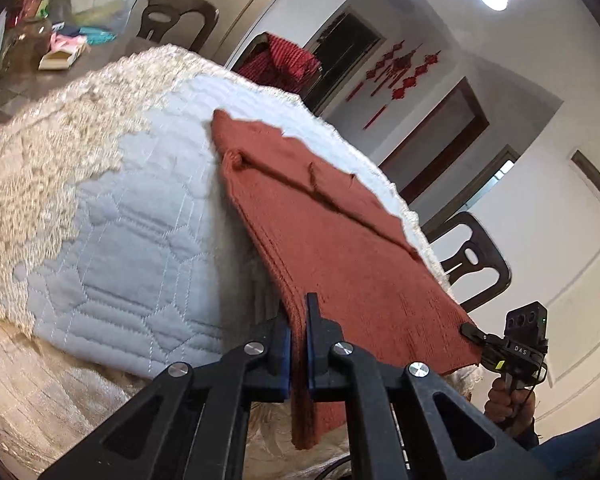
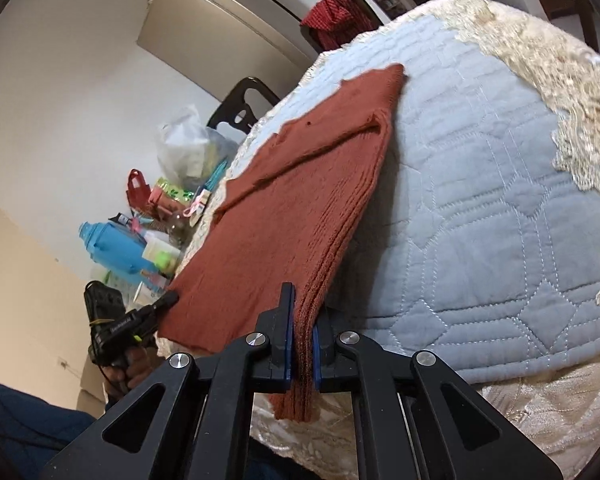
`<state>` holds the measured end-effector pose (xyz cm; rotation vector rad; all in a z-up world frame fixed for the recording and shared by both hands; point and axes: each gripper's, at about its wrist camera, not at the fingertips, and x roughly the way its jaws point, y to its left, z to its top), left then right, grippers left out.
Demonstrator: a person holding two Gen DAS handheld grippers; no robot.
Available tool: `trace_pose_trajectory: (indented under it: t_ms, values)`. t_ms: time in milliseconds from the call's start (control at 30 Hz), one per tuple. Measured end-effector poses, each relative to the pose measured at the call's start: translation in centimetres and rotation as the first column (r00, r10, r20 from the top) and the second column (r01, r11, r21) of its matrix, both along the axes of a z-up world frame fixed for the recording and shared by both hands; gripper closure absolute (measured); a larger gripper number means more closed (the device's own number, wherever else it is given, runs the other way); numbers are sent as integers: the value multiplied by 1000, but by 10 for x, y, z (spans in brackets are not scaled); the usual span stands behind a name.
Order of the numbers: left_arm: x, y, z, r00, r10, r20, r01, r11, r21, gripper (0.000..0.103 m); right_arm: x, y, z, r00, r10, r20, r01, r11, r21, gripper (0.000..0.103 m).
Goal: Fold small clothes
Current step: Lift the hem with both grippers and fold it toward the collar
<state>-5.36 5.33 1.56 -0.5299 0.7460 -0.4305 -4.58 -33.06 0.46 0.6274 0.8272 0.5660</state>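
A: Where's the garment now?

B: The rust knit top (image 1: 332, 240) lies ahead of both claws on the quilted pad (image 1: 140, 208) over the worktop. Its near hem is lifted. The left claw (image 1: 299, 344) is closed tight on one hem corner, and the right claw (image 2: 301, 344) pinches the other; each has fabric bunched between its blue pads.

A: So how should the fold go?

B: I'd carry both corners forward level and together, keeping the hem taut between the claws, then lay it on the far edge before letting go.
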Motion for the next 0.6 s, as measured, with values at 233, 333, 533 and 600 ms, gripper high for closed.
trace_pose_trajectory:
  t_ms: [233, 333, 533, 600]
  values:
    - [16, 6, 18, 998, 14, 68, -13, 1000, -16, 96, 5, -8, 12, 999, -11, 48, 9, 999, 32, 96]
    - [28, 6, 27, 995, 23, 99, -21, 999, -24, 96, 15, -5, 18, 997, -13, 75, 9, 999, 48, 96]
    - [67, 10, 45, 988, 61, 142, -55, 997, -47, 96, 49, -8, 37, 989, -27, 142, 15, 996, 84, 96]
    - [82, 10, 51, 986, 73, 151, -68, 997, -42, 96, 64, -8, 44, 987, -34, 155, 21, 996, 83, 96]
